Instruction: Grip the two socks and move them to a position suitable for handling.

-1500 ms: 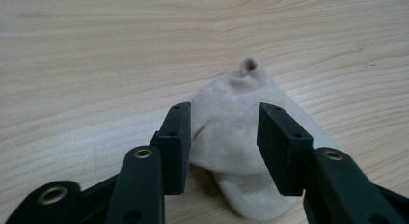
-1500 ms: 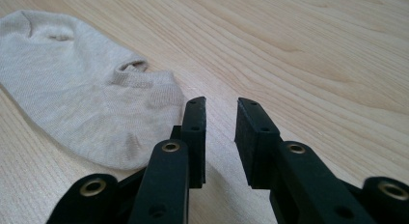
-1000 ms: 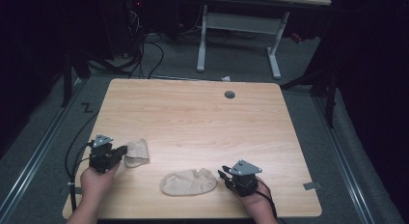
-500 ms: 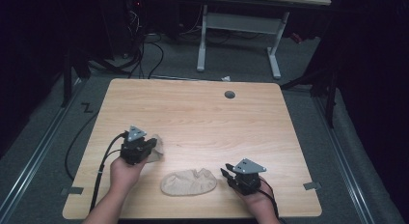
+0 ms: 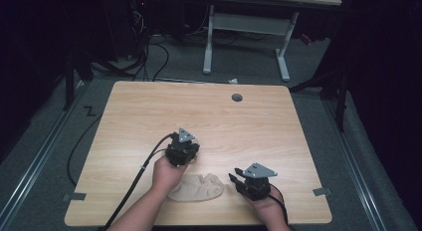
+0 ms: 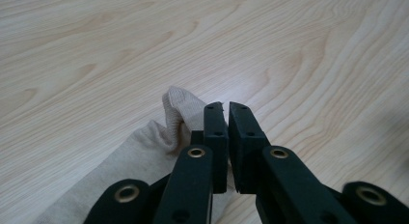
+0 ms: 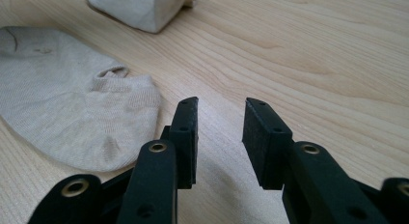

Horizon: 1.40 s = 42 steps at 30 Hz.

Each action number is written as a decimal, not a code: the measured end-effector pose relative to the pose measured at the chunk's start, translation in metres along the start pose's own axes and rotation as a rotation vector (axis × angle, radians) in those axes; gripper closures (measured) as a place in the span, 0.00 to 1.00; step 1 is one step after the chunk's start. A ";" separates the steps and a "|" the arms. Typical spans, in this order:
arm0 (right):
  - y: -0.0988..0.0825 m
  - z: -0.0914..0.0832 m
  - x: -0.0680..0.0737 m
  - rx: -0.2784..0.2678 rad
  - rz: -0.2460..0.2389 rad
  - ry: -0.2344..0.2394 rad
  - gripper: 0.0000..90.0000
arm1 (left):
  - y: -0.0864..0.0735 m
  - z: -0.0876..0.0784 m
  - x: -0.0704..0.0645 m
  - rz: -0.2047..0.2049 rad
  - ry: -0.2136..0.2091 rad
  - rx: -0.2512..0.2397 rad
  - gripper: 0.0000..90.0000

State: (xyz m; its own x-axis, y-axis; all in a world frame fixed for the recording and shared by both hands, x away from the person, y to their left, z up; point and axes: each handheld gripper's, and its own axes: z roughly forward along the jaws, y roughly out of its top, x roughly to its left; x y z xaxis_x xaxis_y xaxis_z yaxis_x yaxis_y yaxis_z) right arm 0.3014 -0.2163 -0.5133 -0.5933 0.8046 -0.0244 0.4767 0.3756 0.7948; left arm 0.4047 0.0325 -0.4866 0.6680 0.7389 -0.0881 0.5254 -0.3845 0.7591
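Note:
A beige sock [image 5: 196, 187] lies flat near the table's front edge, also seen as the flat sock [image 7: 72, 113] in the right gripper view. A second beige sock [image 6: 144, 151] hangs from my left gripper [image 6: 226, 113], which is shut on its cuff. In the high view my left gripper [image 5: 183, 150] sits just behind the flat sock. The held sock [image 7: 144, 7] shows beyond the flat one. My right gripper [image 5: 234, 179] rests right of the flat sock, pointing at it. The right gripper [image 7: 219, 113] has just been opening, with bare wood between its pads.
The wooden table [image 5: 149, 111] has a round cable hole [image 5: 237, 97] near its far edge. A white desk frame [image 5: 209, 42] and floor cables [image 5: 149, 52] lie beyond it. My left gripper's cable [image 5: 144, 166] trails back over the front edge.
My left gripper has carried its sock from the table's left side rightward to the middle, just behind the flat sock. The right hand stayed put and its jaws spread wider.

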 end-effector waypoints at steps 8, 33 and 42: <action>-0.001 0.004 -0.004 0.011 0.012 -0.002 0.73 | 0.005 -0.019 -0.002 0.015 -0.047 -0.046 0.74; 0.014 0.020 0.001 0.017 -0.033 -0.066 0.82 | -0.067 -0.035 0.088 -0.142 0.048 -0.007 0.57; 0.040 0.039 -0.001 0.021 0.008 -0.057 0.74 | -0.068 -0.034 0.084 -0.094 0.044 0.017 0.54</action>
State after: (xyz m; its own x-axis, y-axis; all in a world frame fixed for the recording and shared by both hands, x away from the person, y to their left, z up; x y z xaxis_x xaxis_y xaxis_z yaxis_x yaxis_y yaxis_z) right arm 0.3464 -0.1839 -0.5055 -0.5517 0.8323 -0.0531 0.4952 0.3782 0.7822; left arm 0.4076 0.1396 -0.5240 0.5921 0.7954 -0.1297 0.5936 -0.3215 0.7378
